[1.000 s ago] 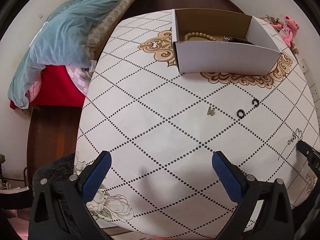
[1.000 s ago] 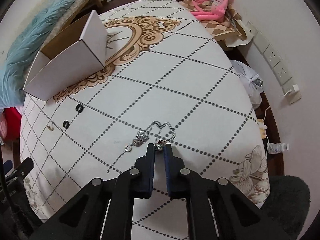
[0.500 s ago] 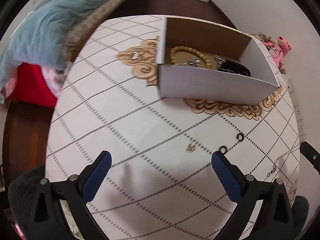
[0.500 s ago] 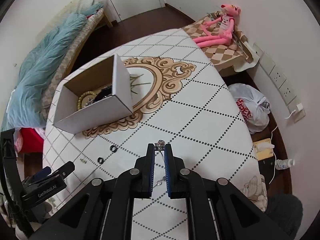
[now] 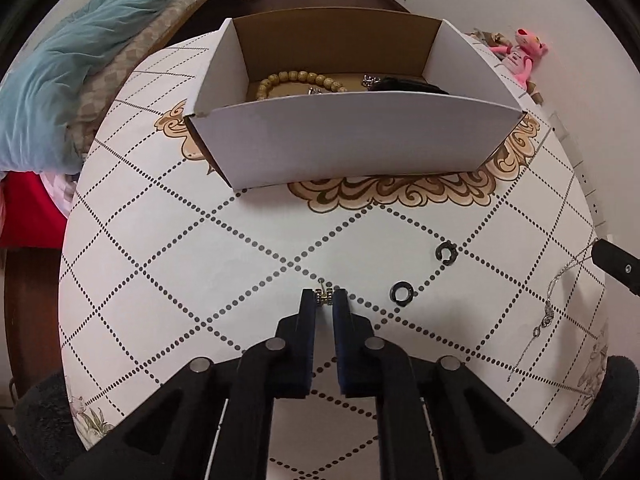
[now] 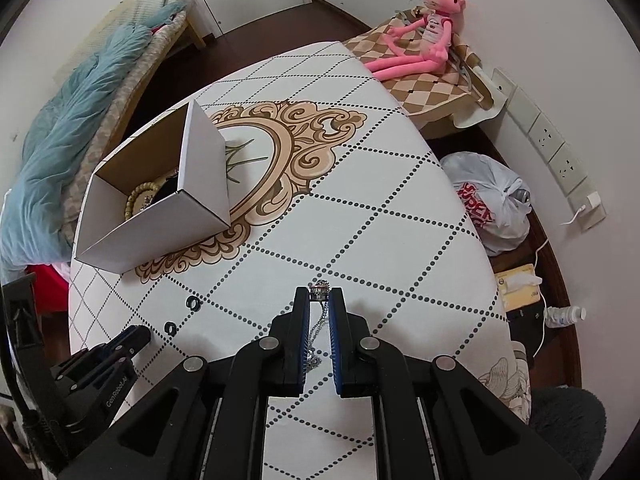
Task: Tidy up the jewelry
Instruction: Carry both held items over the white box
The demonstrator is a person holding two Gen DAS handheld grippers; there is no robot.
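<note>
My left gripper (image 5: 324, 298) is shut on a small gold earring (image 5: 323, 295) down at the table. My right gripper (image 6: 319, 294) is shut on a silver necklace (image 6: 316, 330) and holds it above the table; its chain hangs between the fingers and shows in the left wrist view (image 5: 550, 312). Two black rings (image 5: 402, 292) (image 5: 446, 253) lie right of the left gripper. A white cardboard box (image 5: 352, 140) stands at the back, holding a wooden bead bracelet (image 5: 296, 80) and dark items. The box also shows in the right wrist view (image 6: 160, 216).
The round table (image 5: 160, 280) has a white cloth with dotted diamonds and a gold motif. A bed with a teal blanket (image 5: 60, 72) is at the left. A pink plush toy (image 6: 416, 40) and a plastic bag (image 6: 492, 204) are at the right.
My left gripper has dropped to the table and shut on the earring. My right gripper has lifted the necklace off the table and carried it higher.
</note>
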